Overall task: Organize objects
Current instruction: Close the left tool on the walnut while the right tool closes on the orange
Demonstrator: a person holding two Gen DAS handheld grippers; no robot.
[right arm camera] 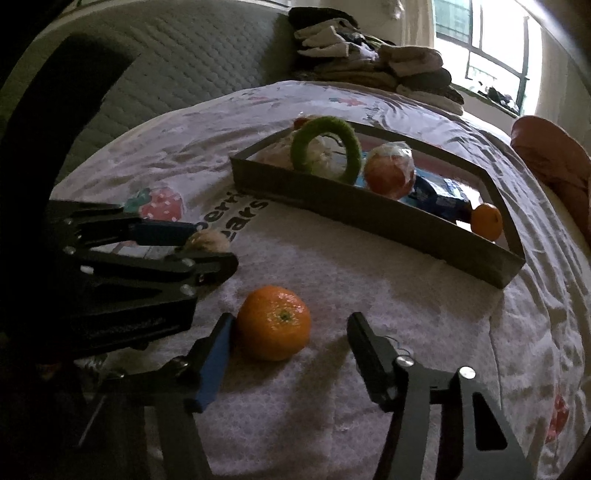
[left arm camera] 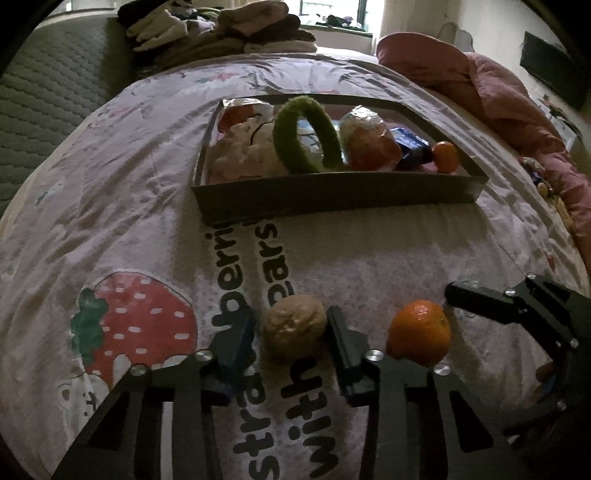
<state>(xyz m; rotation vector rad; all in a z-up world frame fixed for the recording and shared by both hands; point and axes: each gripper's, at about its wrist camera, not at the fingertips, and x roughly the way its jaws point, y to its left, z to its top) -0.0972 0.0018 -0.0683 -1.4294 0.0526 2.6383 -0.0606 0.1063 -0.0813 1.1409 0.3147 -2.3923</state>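
A brownish walnut (left arm camera: pixel 294 326) lies on the bed sheet between the fingers of my left gripper (left arm camera: pixel 286 332), which is open around it; it peeks past the left gripper in the right wrist view (right arm camera: pixel 207 242). An orange mandarin (right arm camera: pixel 273 323) lies between the fingers of my right gripper (right arm camera: pixel 291 332), which is open, its left pad touching the fruit. The mandarin also shows in the left wrist view (left arm camera: pixel 419 332). A shallow dark tray (left arm camera: pixel 332 194) farther back holds a green ring (left arm camera: pixel 306 134), wrapped items, a blue packet and another mandarin (left arm camera: pixel 445 157).
The bed sheet (left arm camera: pixel 129 206) is printed with strawberries and words. Folded clothes (left arm camera: pixel 221 33) are stacked at the far end. A pink quilt (left arm camera: pixel 498 96) is bunched at the right. A grey quilted mattress (right arm camera: pixel 177 55) lies to the left.
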